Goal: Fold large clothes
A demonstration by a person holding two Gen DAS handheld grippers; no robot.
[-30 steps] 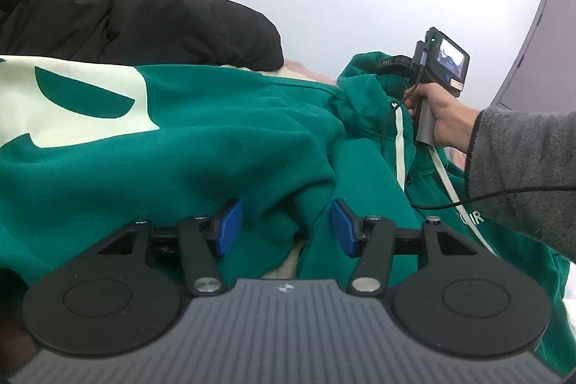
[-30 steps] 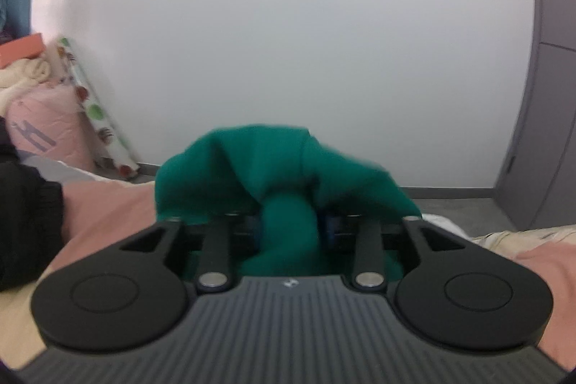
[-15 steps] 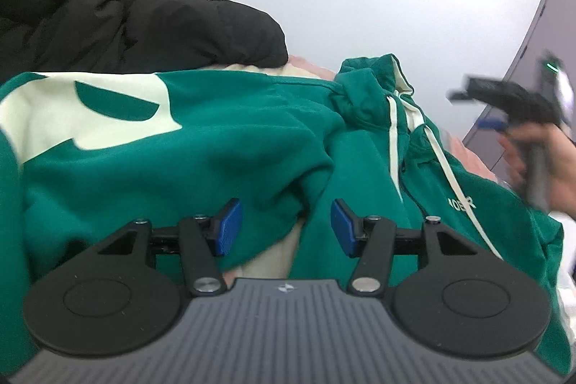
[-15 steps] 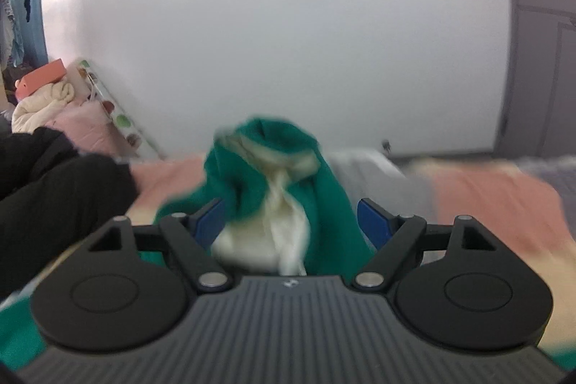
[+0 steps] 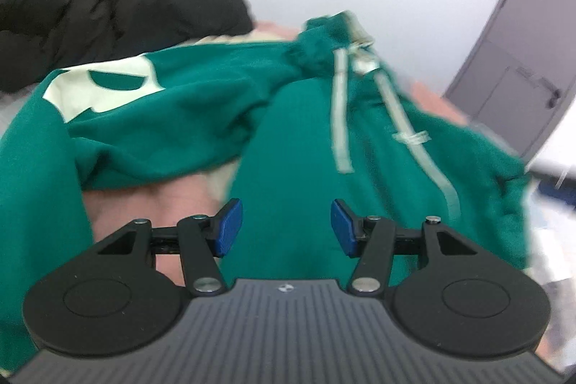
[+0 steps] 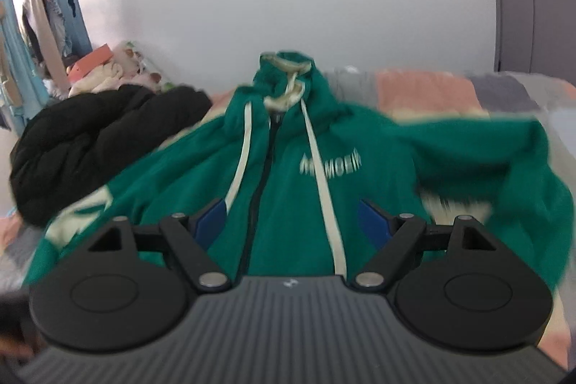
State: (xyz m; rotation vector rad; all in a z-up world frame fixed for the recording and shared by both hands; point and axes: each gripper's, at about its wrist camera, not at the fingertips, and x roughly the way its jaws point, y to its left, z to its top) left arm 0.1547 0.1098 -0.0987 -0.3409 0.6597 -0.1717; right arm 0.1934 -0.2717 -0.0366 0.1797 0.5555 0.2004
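- Black puffer jacket [image 6: 90, 139]: quilted, bulky, heaped at the left on the bed, just beside the green garment's left sleeve.
- Bed [image 6: 424, 85]: soft cover in pink, cream and grey blocks; it carries both garments.
- Green hoodie [image 6: 288, 189]: thick fleece-like knit, lying front up along the middle of the bed, hood towards the white wall. A dark zip runs down the centre, with two flat cream drawcords either side and blurred pale lettering on the chest. The left sleeve bears a cream patch with a green half-round shape [image 5: 108, 85]. The right sleeve is bunched and rumpled, its pale lining showing.
- Left gripper [image 5: 286, 227]: black arms with blue pads, fingers set moderately apart, nothing between them; green fabric lies beneath.
- Right gripper [image 6: 291, 220]: same build, fingers spread wide and empty, over the hoodie's lower front.
- Grey door [image 5: 518, 67]: smooth, flat panels, at far right.
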